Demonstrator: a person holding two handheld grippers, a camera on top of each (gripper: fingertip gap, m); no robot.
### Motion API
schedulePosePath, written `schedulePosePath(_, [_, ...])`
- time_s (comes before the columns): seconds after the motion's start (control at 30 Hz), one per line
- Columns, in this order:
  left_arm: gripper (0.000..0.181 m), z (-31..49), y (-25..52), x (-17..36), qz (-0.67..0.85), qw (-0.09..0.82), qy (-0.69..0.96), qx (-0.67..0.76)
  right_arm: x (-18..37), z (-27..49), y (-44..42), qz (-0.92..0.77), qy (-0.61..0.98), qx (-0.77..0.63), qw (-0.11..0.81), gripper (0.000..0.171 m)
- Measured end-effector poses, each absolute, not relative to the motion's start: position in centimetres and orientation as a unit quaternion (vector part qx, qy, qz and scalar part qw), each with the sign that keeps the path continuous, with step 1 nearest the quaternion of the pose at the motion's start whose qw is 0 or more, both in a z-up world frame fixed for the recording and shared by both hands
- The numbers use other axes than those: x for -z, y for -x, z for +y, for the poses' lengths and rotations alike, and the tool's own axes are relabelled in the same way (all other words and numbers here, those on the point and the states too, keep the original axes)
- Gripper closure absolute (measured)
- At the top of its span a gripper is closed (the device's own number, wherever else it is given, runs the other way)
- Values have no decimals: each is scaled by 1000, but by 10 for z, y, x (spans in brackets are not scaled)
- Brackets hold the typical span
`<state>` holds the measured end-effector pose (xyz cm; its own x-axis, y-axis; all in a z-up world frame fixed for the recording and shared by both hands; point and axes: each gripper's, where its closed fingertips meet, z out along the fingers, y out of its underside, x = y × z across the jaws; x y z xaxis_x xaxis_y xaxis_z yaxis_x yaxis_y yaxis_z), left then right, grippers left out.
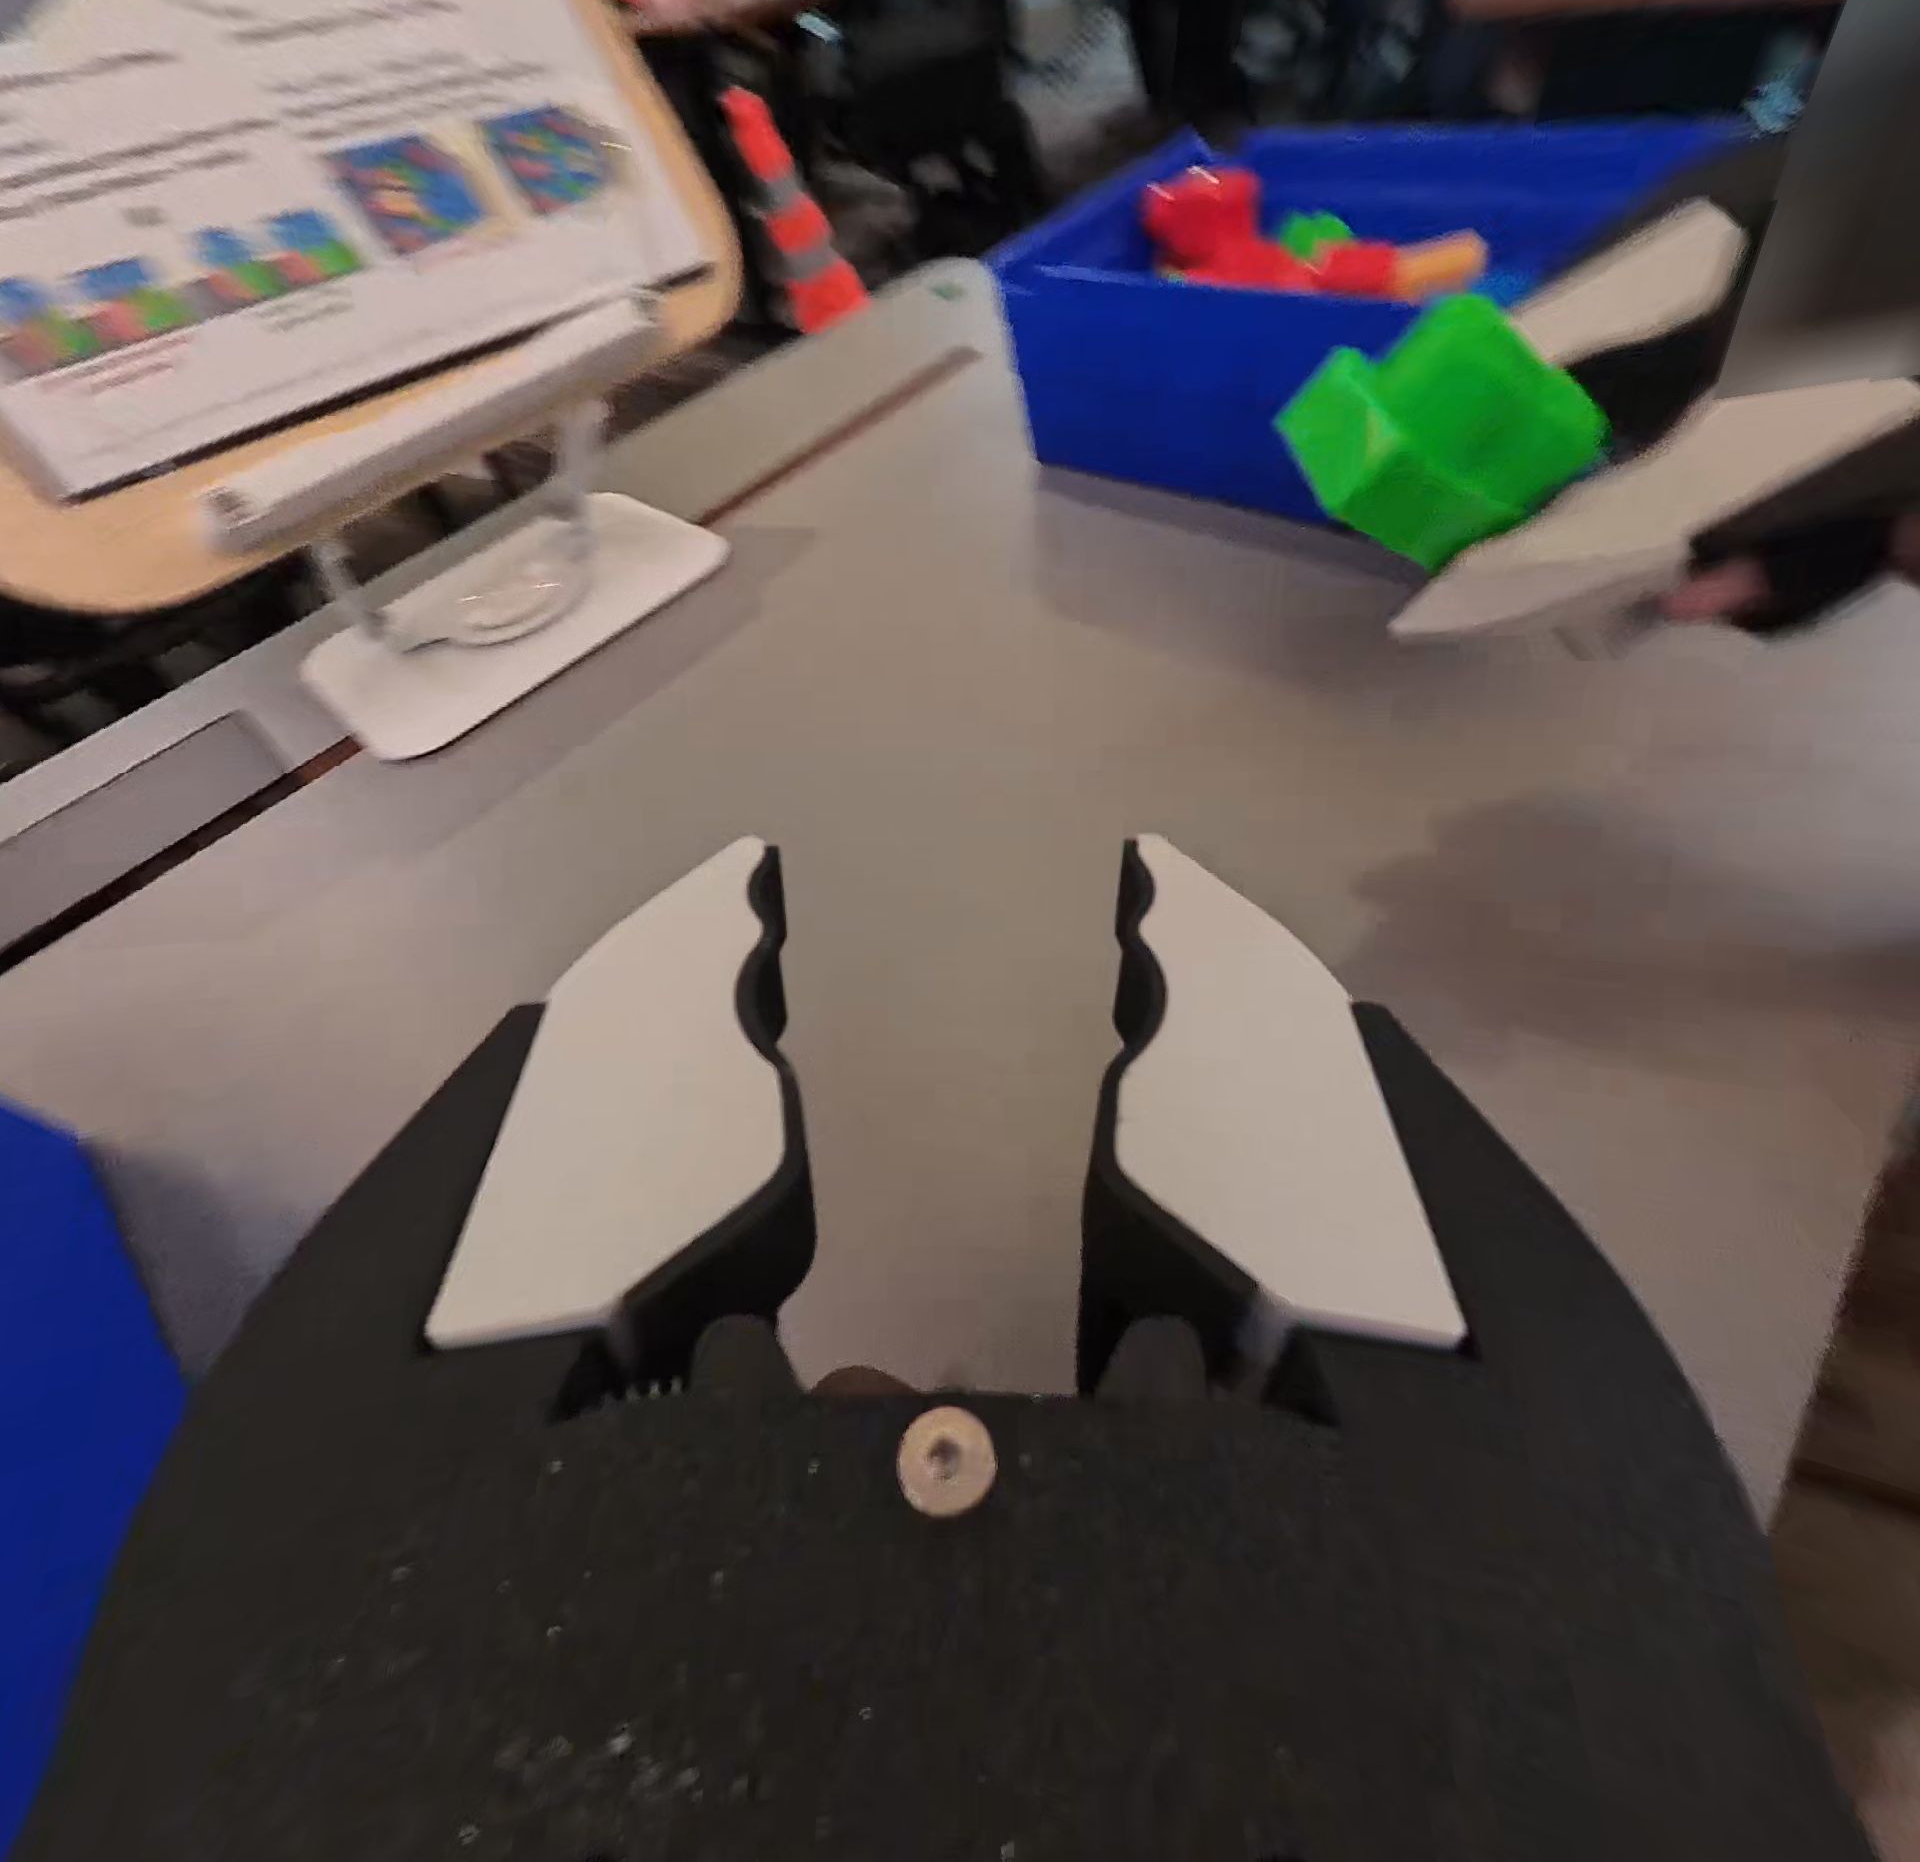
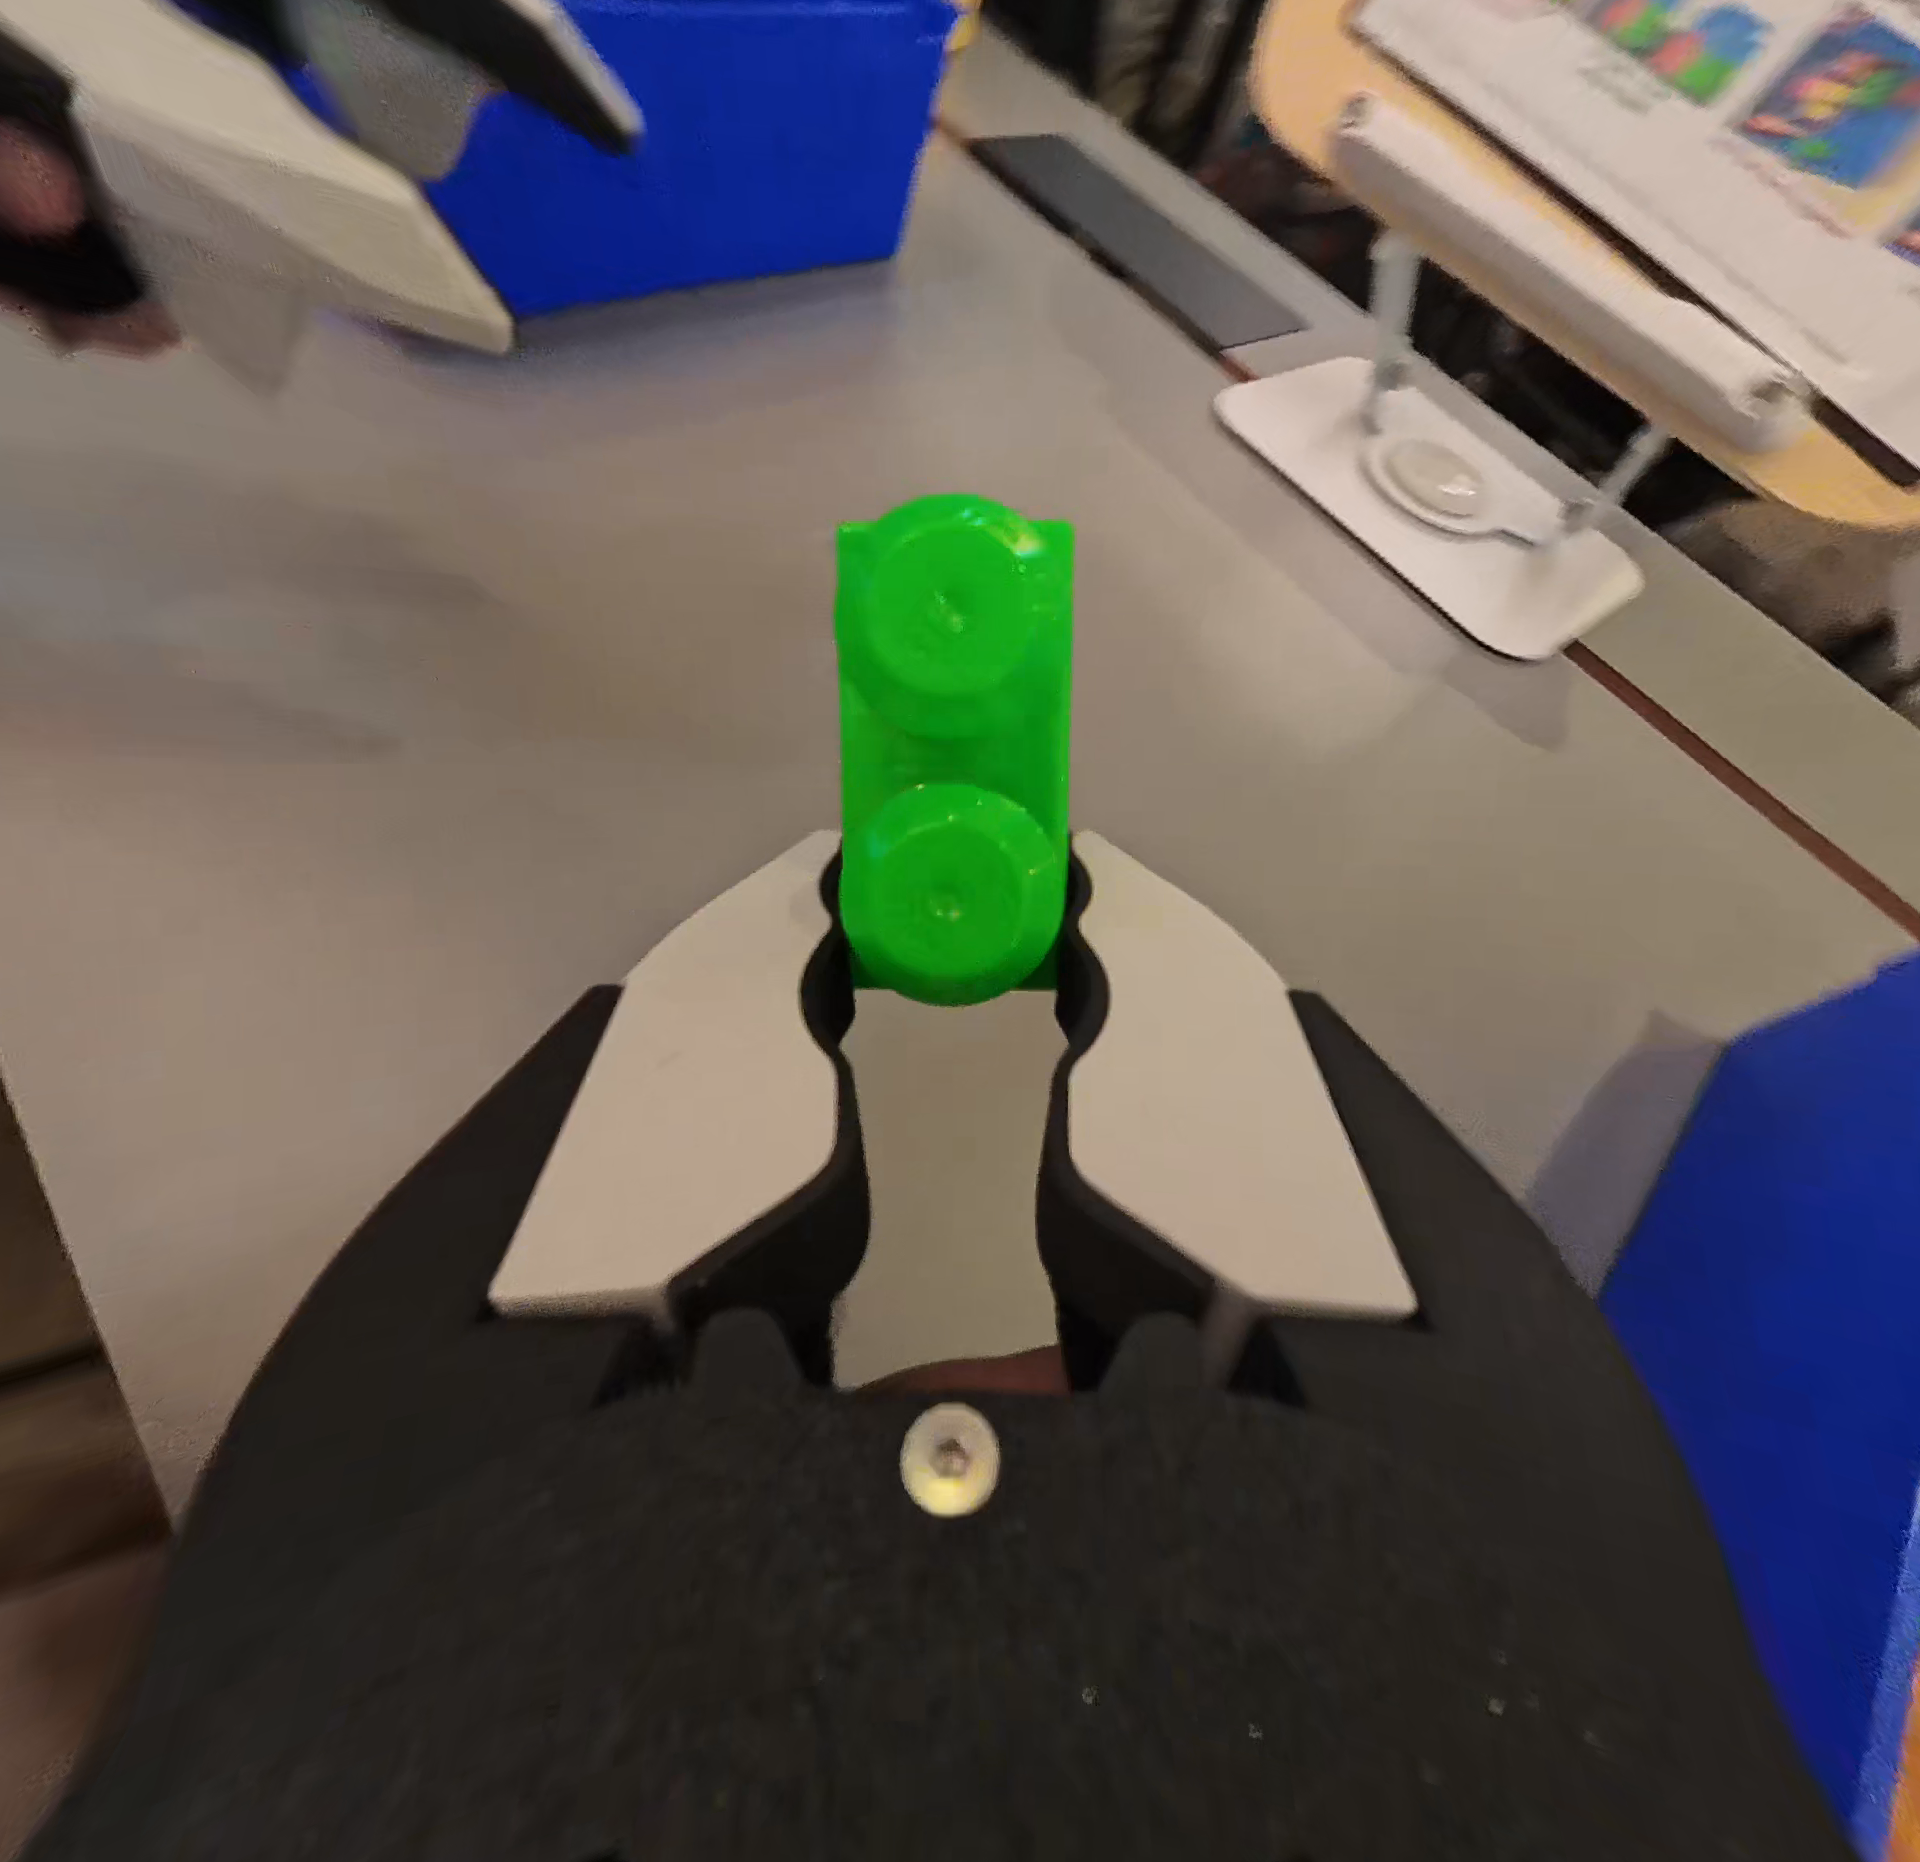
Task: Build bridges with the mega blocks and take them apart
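Right tool point(image 2: 951, 913): clamped on green two-stud block point(image 2: 951, 732), held above grey counter point(image 2: 416, 690). Left tool point(image 1: 951, 856): fingers apart, empty. Blue bin point(image 1: 1143, 378): assorted blocks inside.

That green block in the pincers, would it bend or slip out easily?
Probably stiff: the green block keeps crisp edges while the right tool pinches it. It looks glossy, so possibly slippery. Only its near end is gripped, so a knock might pivot it.
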<state>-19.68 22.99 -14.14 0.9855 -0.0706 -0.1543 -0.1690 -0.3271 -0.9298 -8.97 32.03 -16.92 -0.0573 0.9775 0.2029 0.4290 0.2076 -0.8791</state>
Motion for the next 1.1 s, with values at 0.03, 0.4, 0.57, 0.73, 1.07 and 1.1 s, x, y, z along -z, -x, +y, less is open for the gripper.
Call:
schedulePosePath(0.03, [116, 226, 204, 143, 37, 590, 804, -57, 169, 320, 88, -625, 559, -327, 437, 135])
schedulePosePath(0.4, [82, 184, 239, 188, -222, 596, 760, -134, 176, 318, 60, -415, 648, -353, 532, 135])
schedulePosePath(0.57, [82, 183, 236, 185, -211, 598, 760, -137, 177, 319, 57, -419, 651, -352, 527, 135])
schedulePosePath(0.73, [85, 187, 231, 188, -206, 599, 765, -116, 177, 320, 57, -418, 653, -350, 526, 135])
schedulePosePath(1.07, [90, 191, 224, 191, -191, 595, 774, -105, 155, 360, 36, -406, 668, -323, 534, 135])
schedulePosePath(1.1, [90, 191, 223, 191, -190, 595, 774, -103, 147, 375, 29, -408, 675, -312, 530, 135])
